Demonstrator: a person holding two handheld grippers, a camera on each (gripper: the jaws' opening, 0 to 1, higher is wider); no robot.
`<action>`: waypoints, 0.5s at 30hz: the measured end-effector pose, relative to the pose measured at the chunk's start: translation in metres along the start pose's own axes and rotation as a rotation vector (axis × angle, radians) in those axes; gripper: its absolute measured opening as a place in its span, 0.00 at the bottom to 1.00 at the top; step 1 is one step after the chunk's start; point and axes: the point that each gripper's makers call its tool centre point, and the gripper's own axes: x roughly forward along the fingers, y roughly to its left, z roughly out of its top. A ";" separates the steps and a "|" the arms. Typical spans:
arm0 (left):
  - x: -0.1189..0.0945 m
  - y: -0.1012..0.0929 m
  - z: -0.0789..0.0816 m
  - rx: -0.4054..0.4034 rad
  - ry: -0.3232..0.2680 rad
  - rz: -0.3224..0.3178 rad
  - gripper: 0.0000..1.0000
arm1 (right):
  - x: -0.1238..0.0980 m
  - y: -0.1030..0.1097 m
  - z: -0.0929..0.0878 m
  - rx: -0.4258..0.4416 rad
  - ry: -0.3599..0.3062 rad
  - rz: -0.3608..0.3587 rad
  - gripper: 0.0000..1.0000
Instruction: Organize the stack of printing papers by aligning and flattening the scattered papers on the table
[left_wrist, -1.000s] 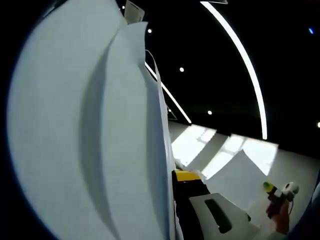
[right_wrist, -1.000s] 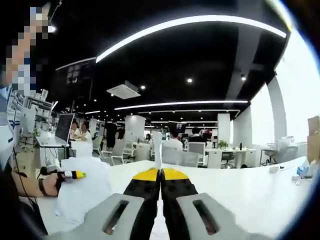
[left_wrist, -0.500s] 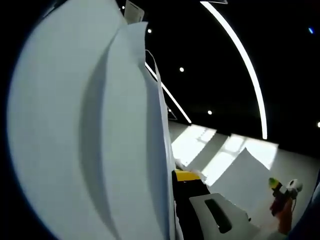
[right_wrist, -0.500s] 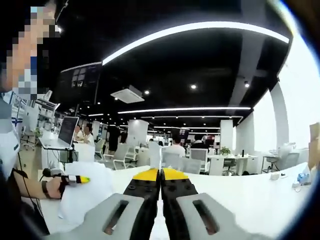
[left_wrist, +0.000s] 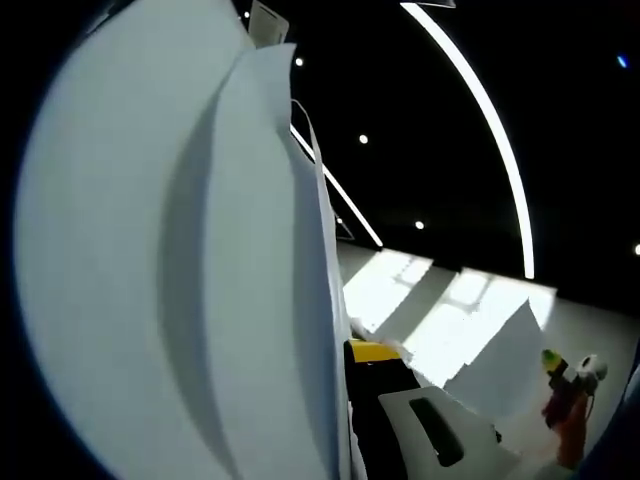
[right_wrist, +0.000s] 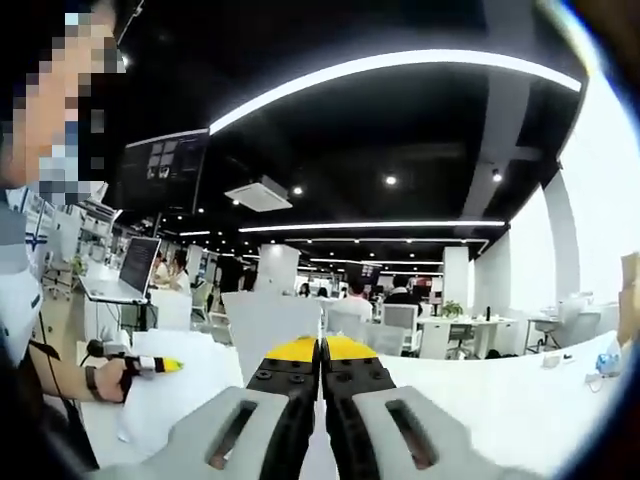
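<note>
White printing paper sheets (left_wrist: 180, 260) stand bowed and upright, clamped in the left gripper (left_wrist: 352, 352). Beyond them, the right gripper (right_wrist: 321, 347), fingers pinched on a single white sheet (right_wrist: 265, 322), has turned it broadside, so alignment on the white tabletop (right_wrist: 500, 395) remains undone.

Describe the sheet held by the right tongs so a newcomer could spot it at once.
In the right gripper view, start at the long white table across the lower half. At bottom centre the yellow-tipped right tongs stand shut on a white sheet that rises above their tips. Unlike the paper bundle at lower left beside the other hand, it stands upright, a flat panel against the office background.
</note>
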 end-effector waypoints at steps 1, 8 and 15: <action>0.000 0.000 0.000 0.000 0.000 0.000 0.06 | 0.001 0.001 0.002 -0.002 -0.005 0.004 0.00; -0.001 -0.001 -0.001 0.000 0.000 0.000 0.06 | 0.003 0.005 0.013 -0.013 -0.028 0.017 0.00; -0.001 0.000 -0.001 -0.003 0.000 0.000 0.06 | 0.007 0.013 0.029 -0.004 -0.069 0.047 0.00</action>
